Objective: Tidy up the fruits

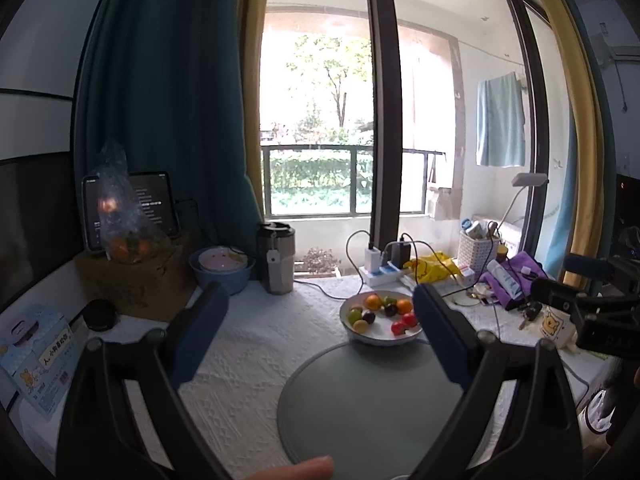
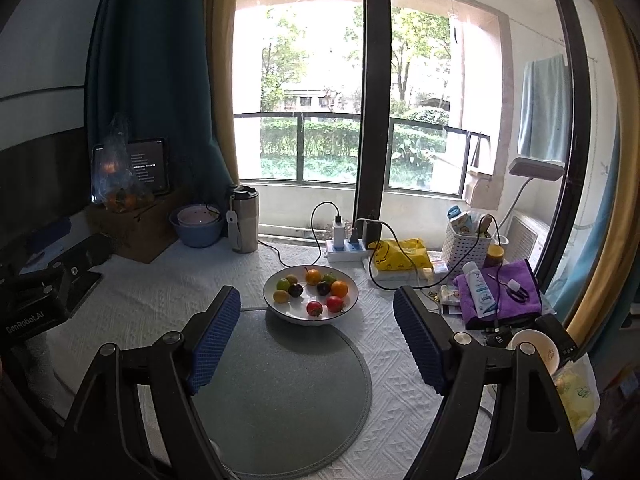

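Note:
A white bowl (image 1: 376, 338) (image 2: 280, 312) stands on the white tablecloth and holds several small fruits: oranges (image 2: 339, 288), red ones (image 2: 314, 308), dark plums (image 2: 295, 290), green and yellow ones. A round grey placemat (image 1: 360, 400) (image 2: 280, 392) lies in front of the bowl. My left gripper (image 1: 320, 300) is open and empty, above the mat, short of the bowl. My right gripper (image 2: 318, 300) is open and empty, also above the mat, facing the bowl. Each gripper's body shows at the edge of the other's view.
At the back stand a blue bowl (image 2: 196, 228), a steel tumbler (image 2: 245, 224), a power strip with cables (image 2: 346, 246), a yellow bag (image 2: 400, 254) and a white basket (image 2: 466, 246). A purple cloth with a tube (image 2: 498, 292) and a mug (image 2: 534, 350) lie right. A cardboard box with a tablet and bagged oranges (image 1: 128, 248) stands left.

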`<state>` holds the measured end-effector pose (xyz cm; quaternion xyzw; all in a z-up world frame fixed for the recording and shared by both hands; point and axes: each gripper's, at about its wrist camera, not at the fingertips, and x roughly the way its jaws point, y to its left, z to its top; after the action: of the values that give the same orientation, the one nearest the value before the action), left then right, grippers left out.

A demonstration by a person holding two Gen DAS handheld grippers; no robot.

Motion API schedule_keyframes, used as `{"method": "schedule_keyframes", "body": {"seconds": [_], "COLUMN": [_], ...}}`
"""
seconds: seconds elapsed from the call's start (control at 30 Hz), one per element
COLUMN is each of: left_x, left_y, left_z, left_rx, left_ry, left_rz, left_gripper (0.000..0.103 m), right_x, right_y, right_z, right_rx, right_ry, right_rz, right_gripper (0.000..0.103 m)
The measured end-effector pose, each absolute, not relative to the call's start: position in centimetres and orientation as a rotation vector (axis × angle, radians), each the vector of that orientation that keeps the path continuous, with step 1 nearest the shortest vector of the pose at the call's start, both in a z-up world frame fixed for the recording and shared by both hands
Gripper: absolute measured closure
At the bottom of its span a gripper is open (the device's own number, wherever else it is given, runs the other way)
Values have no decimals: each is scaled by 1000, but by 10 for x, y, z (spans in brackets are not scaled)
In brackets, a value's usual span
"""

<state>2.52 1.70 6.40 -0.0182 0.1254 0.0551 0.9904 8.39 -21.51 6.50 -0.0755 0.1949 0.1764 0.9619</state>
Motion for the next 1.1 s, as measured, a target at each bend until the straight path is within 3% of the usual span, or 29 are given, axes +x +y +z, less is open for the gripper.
{"method": "schedule_keyframes", "body": {"seconds": [1.1], "left_x": [27], "left_y": [15], "left_z": [62], "left_rx": [-47], "left_ry": [268], "left_rz": [95], "left_gripper": [9], "right_x": [86], "right_y": [-212], "right_z": [62], "right_rx": [-164], "right_ry": [410], "right_rz": [365], "right_gripper": [21]}}
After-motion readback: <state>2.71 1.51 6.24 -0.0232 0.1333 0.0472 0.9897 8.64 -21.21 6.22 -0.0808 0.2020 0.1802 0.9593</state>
